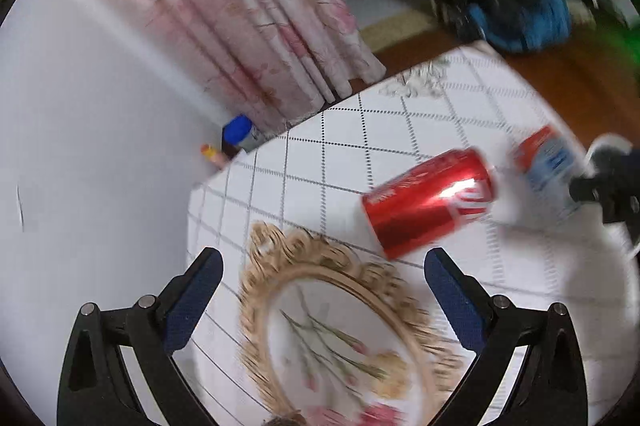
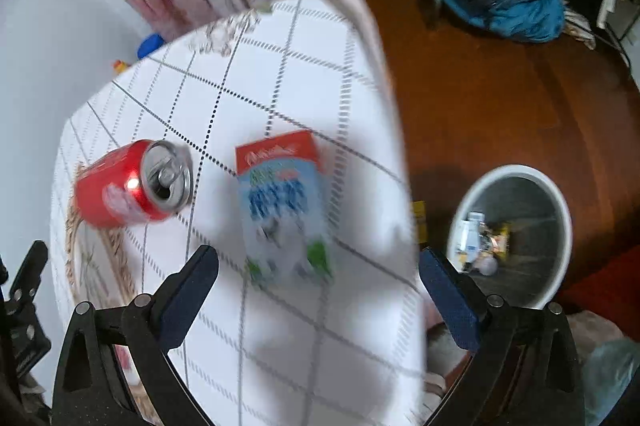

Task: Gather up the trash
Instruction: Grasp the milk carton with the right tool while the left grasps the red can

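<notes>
1. Right tongs (image 2: 318, 290) gape wide, empty, directly above the carton (image 2: 284, 206); its long axis runs straight ahead.
2. Left tongs (image 1: 322, 290) are likewise spread; the can (image 1: 430, 202) lies sideways ahead-right on the counter (image 2: 280, 46).
3. The bin (image 2: 560, 194) stands right, on the floor.

red can (image 1: 430, 202) logo blurred, carton (image 2: 282, 206) print unreadable

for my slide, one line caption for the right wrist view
Open right claw above a carton and tipped red can on the checked tablecloth, bin on the floor.
</notes>
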